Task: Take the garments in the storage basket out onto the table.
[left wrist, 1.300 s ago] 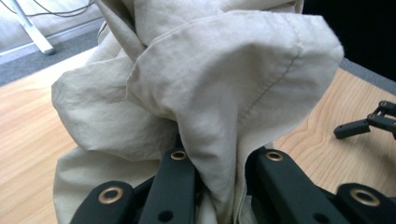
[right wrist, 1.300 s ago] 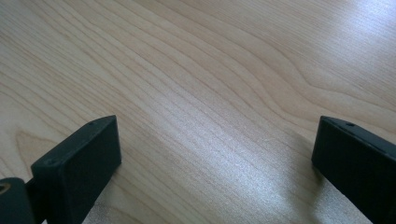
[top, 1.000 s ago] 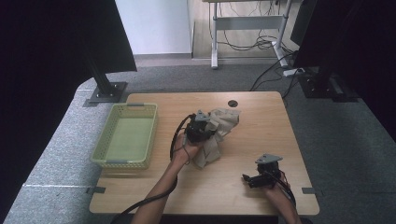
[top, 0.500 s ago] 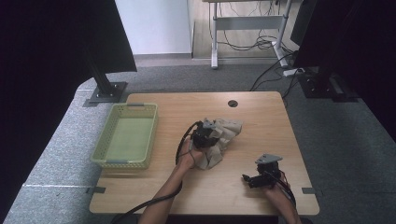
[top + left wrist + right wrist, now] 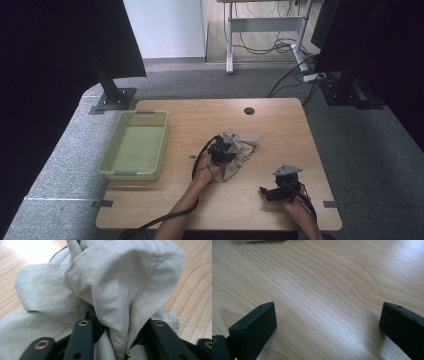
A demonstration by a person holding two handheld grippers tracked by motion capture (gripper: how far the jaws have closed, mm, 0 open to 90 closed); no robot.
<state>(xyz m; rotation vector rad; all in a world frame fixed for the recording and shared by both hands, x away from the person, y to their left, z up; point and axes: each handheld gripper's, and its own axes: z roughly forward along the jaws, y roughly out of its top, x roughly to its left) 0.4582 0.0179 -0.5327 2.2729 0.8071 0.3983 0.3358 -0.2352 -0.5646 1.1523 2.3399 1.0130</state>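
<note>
A crumpled beige cloth [image 5: 243,146] lies heaped on the wooden table [image 5: 280,130], right of centre. My left gripper [image 5: 223,150] sits at the cloth's near left side, its tips down in the folds. In the left gripper view a raised fold of the cloth [image 5: 120,287] stands between the two black jaws of the left gripper [image 5: 121,326]. The jaws have just been opening, and dark gaps show on both sides of the fold. My right gripper [image 5: 268,193] rests near the table's front right; its jaws stand wide open [image 5: 327,315] over bare wood.
A pale green plastic basket [image 5: 134,173] stands on the table's left side. A round cable hole [image 5: 249,110] is at the back edge. Black cables trail from both grippers toward the front edge. Dark stands flank the table.
My left gripper has come down and a little to the right with the cloth, which now lies lower and flatter on the table. The right gripper has stayed put.
</note>
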